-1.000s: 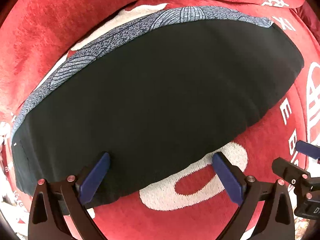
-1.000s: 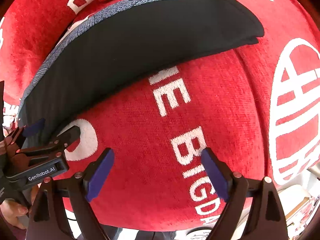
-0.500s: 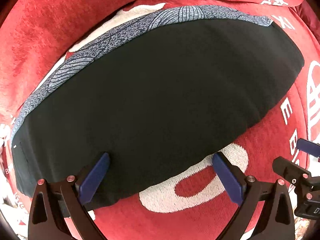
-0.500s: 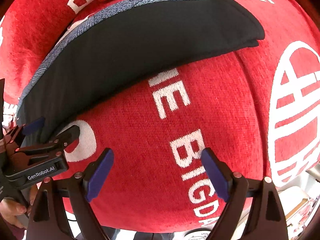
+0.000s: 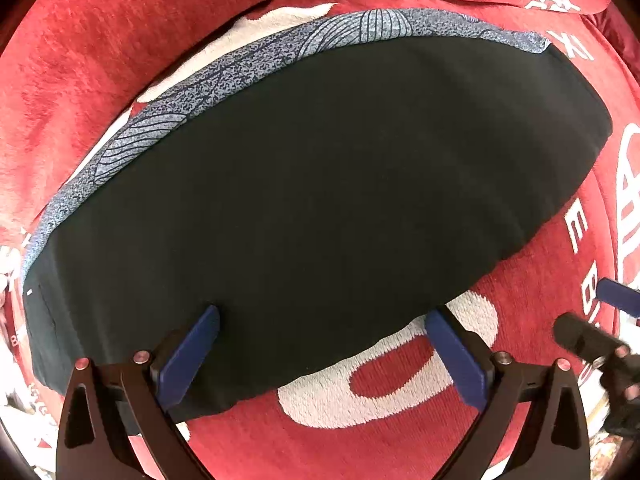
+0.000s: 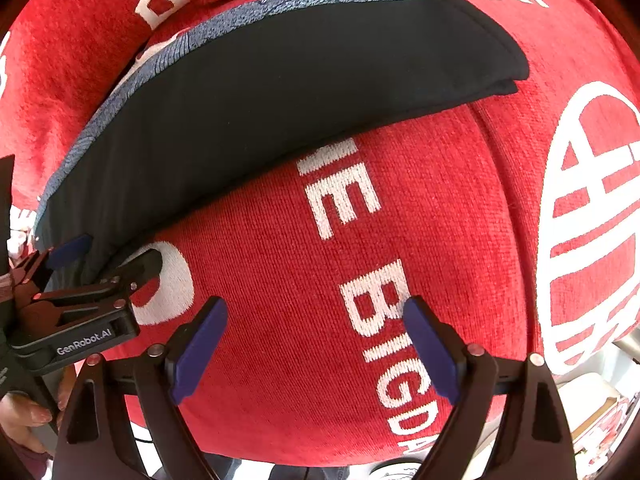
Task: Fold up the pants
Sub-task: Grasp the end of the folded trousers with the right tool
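Red blanket (image 6: 440, 200) carries my folded pants (image 5: 320, 200); left tongs (image 5: 320, 352) and right tongs (image 6: 316, 344) gape, holding nothing.

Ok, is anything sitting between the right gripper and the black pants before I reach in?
Nothing visible does. The right gripper is open over bare red blanket, and only that blanket lies between it and the near edge of the black pants. The left gripper, also open, sits off to the side at the pants' left end.
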A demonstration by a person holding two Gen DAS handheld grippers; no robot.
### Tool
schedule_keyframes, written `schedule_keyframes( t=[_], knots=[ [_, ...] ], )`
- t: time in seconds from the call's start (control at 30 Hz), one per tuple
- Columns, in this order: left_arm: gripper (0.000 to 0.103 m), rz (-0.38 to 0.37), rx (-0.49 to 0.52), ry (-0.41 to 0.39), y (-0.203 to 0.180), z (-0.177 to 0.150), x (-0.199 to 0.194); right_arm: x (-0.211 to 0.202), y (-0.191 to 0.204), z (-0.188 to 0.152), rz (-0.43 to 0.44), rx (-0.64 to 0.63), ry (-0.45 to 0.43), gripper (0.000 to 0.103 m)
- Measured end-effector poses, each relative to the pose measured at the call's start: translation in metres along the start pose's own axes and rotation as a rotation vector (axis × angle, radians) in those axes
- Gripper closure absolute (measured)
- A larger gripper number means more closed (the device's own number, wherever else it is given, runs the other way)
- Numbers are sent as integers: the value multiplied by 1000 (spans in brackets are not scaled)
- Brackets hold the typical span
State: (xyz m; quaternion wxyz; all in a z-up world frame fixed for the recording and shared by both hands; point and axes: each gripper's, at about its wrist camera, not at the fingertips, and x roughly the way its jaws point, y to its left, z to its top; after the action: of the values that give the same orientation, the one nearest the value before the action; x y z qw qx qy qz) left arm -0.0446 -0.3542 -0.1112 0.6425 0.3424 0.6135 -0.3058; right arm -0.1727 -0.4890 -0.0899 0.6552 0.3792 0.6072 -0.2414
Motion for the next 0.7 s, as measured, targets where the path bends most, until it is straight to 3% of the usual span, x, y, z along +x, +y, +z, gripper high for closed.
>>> schedule_keyframes(
  t=[0.2, 0.23, 0.27, 0.33, 0.5, 0.7],
  knots=[
    [0, 5, -26, -23, 6, 7, -16, -15, -44, 14, 305, 206, -113, 12],
    [0, 3, -36, -51, 7, 10, -23, -16, -55, 18, 343, 246, -132, 19],
    [0, 10, -40, -79, 8, 13, -30, -16, -66, 22, 387, 287, -149, 38],
    [0, 24, -41, -117, 7, 22, -38, -13, -86, 30, 442, 357, -168, 55],
    [0, 11, -78, -109, 6, 40, -21, -1, -127, 45, 574, 504, -236, 55],
    [0, -30, -32, -94, -8, 20, -25, 22, -131, 69, 675, 506, -259, 55]
  ],
)
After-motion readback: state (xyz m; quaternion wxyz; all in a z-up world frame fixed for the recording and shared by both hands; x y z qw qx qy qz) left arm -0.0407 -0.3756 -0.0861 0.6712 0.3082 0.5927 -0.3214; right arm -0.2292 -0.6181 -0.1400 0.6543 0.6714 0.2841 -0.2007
